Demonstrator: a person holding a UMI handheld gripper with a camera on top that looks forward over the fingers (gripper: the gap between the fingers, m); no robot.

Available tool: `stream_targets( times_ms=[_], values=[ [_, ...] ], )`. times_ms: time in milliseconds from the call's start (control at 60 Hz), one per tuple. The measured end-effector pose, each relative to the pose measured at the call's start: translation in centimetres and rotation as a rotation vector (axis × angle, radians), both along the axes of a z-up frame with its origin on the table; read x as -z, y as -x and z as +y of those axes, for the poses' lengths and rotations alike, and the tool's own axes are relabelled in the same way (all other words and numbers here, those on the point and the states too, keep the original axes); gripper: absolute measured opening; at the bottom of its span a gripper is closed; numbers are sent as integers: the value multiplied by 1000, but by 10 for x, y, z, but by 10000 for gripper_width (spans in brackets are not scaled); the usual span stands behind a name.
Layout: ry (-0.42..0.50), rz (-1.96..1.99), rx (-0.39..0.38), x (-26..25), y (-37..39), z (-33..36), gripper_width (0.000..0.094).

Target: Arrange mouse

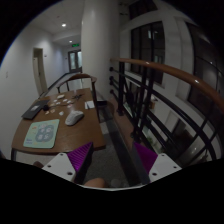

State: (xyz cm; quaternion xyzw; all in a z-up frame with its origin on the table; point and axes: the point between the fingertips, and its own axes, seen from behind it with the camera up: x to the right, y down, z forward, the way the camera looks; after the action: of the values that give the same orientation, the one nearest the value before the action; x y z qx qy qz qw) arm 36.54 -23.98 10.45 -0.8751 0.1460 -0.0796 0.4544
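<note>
Claw (112,160) fingers apart, holding nothing; white mouse (74,118) rests on wooden bench (55,128), well ahead, near keyboard (36,110)

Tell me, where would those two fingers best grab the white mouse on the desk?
Probably across the mouse's narrow middle, one finger on each long side, coming down from above: it lies flat on the table, low and rounded. The gripper is open, far short of it.

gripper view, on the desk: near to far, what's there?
Gripper open and empty, short of the desk → teal mat → mouse → dark keyboard → papers → chair at the far end.
</note>
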Motion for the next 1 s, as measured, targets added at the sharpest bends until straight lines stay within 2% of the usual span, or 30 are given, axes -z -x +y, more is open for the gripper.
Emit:
stream_targets(
  times_ms=[200, 233, 350, 467, 750, 1000],
  values=[
    [-103, -13, -210, -12, 56, 36, 777],
    [-99, -1, -235, 3, 49, 55, 777],
    [-59, 27, -318, 19, 95, 84, 776],
    [-1, 51, -391, 60, 124, 135, 775],
    [67, 108, -440, 118, 161, 247, 777],
    [85, 60, -358, 121, 152, 331, 769]
  ],
)
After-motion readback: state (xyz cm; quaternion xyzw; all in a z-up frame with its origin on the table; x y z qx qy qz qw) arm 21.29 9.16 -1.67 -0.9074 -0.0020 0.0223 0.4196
